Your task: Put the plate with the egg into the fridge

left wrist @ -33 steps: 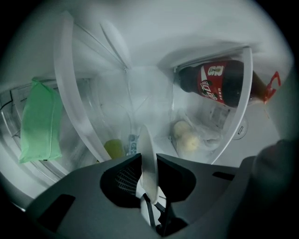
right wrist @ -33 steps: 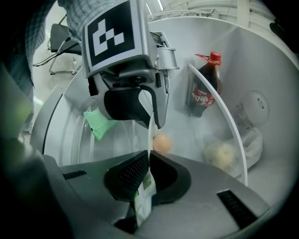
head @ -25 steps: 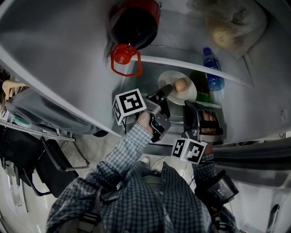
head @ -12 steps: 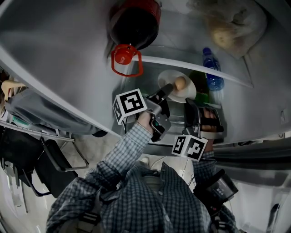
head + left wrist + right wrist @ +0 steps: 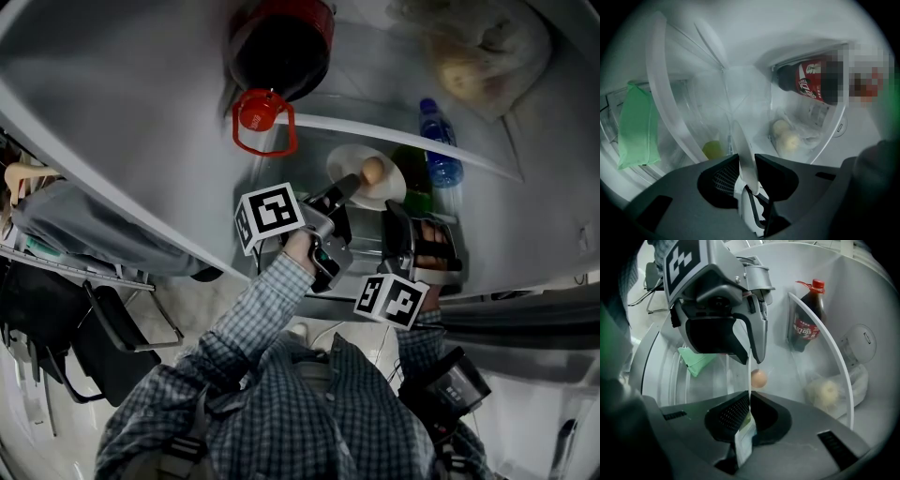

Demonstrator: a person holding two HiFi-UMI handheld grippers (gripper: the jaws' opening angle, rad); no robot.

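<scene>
Holding the plate (image 5: 352, 161) inside the fridge (image 5: 141, 103), both grippers have it by the rim. Left gripper (image 5: 343, 187) is clamped on the near edge, and right gripper (image 5: 749, 401) is pinched on the side edge. Egg (image 5: 373, 172) sits on the plate. Cannot tell if the plate rests on a shelf. Judged nearly done. Left to do: set it down, let go, withdraw.
</scene>
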